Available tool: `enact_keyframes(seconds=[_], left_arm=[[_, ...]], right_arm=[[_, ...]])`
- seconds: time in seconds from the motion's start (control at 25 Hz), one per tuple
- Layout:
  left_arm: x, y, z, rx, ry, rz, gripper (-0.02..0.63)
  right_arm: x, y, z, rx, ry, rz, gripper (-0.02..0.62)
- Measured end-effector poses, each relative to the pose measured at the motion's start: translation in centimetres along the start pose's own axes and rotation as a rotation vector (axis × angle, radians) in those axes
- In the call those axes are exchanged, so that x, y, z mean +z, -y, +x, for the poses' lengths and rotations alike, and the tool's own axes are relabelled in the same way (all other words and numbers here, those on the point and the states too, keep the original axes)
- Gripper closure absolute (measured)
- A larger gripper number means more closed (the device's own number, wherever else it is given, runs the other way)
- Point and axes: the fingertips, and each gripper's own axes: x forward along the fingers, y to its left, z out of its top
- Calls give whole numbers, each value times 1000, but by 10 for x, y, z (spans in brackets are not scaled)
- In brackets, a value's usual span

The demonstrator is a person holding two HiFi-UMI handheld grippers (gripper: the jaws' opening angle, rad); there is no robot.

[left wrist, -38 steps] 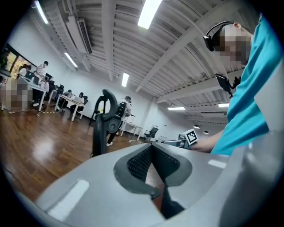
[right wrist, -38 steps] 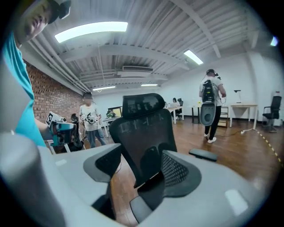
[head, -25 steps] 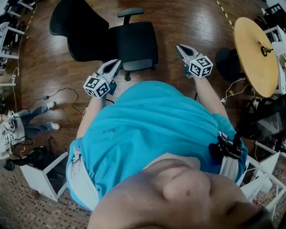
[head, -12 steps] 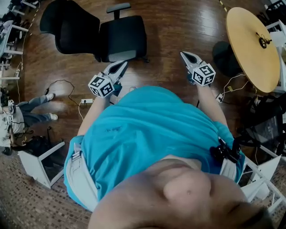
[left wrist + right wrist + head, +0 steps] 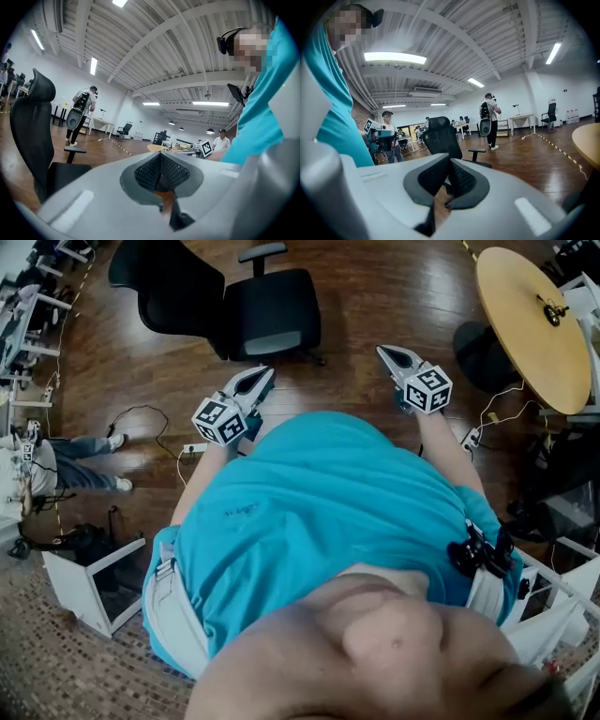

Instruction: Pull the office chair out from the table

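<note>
Spreading under everything, the dark wooden floor point(image 5: 375, 296) lies open between the furniture. At the far right stands the round wooden counter point(image 5: 530, 334). The black office chair point(image 5: 267, 320) sits at the far left, well apart from it, with its backrest to the left of its seat. Nothing ties the chair to that counter now, so the pulling-out looks done, or nearly so.

The left claw point(image 5: 265, 377) points toward the chair's near edge but stops short of it, and its jaws are pressed together with nothing between them. The right claw point(image 5: 383, 352) hangs over bare floor between chair and counter, its jaws likewise closed and empty.

If the chair must go farther, the next move calls for opening a claw, reaching to the armrest point(image 5: 262, 252) or seat edge, and clamping before drawing back. Otherwise only stepping away remains.

No brand or readable lettering shows on chair or counter. The only print is the black-and-white square markers on each claw's cube point(image 5: 217, 420).
</note>
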Motion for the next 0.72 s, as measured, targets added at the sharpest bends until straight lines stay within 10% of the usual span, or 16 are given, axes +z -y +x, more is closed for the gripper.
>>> enact_keyframes(seconds=[0.72], left_arm=[[-51, 22, -235, -169, -21, 0, 606]], right_arm=[[-75, -262, -31, -152, 0, -25, 606]])
